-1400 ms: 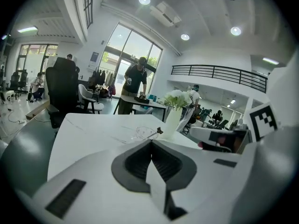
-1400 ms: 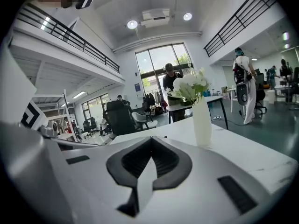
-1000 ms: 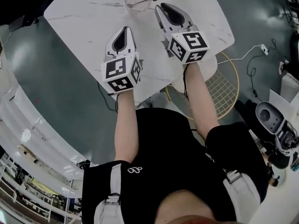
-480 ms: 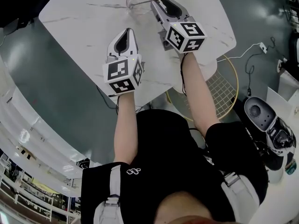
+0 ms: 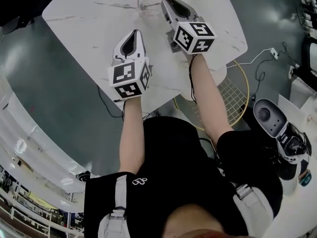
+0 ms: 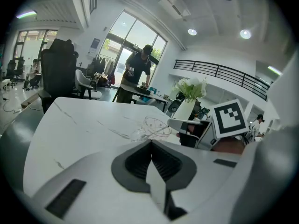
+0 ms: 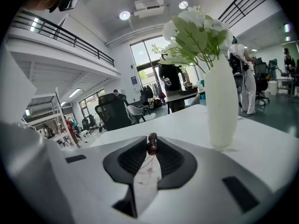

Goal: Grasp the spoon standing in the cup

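A clear glass cup stands near the far edge of the white marble table. My right gripper reaches to the cup's right rim. In the right gripper view the spoon's dark brown handle end sits pinched between the jaws, which are closing on it. The left gripper view shows the cup, the thin spoon handle and the right gripper beside it. My left gripper rests lower on the table, shut and holding nothing.
A tall white vase with flowers stands close to the right of my right gripper. A round wire stool sits under the table's right side. People and desks are far off in the room.
My right gripper has moved left and forward to the cup's rim, and the spoon handle that stuck out to the right is now covered by its jaws. The left gripper has barely moved.
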{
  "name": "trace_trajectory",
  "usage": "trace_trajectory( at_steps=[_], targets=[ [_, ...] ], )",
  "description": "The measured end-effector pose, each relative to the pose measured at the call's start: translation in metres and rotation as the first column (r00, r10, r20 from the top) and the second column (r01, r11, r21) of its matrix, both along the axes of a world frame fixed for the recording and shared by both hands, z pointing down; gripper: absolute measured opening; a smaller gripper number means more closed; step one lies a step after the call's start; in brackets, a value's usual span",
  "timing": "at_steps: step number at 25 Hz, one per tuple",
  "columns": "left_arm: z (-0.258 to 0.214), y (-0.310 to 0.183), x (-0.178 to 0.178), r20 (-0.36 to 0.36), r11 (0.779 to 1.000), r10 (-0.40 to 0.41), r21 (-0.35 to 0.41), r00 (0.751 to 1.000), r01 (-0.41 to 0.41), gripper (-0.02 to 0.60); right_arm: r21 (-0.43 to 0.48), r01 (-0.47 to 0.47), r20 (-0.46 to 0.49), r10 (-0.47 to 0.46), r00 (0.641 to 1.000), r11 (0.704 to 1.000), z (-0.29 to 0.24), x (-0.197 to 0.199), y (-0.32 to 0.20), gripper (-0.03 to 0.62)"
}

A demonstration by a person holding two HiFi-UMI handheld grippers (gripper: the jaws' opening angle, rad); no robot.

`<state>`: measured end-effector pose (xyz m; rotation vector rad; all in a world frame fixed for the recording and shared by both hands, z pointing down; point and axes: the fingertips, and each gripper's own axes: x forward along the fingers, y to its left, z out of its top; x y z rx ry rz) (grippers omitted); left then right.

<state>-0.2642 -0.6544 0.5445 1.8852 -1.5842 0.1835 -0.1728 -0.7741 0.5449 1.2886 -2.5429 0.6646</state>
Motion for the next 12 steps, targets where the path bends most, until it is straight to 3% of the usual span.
trace_trajectory(
  at_steps=[5, 12],
  targets=[
    [-0.010, 0.003, 0.005, -0.005, 0.999, -0.016, 0.028, 1.000, 0.016, 0.013, 0.037, 0.005, -0.035, -0.004, 0.999, 0.999, -0.018, 0.013, 0.005, 0.054],
    [-0.028, 0.014, -0.003, -0.002, 0.992, -0.050, 0.118, 0.999, 0.050, 0.012, 0.177, 0.045, -0.001, -0.046, 0.999, 0.983, -0.068, 0.010, 0.029, 0.043]
  ],
)
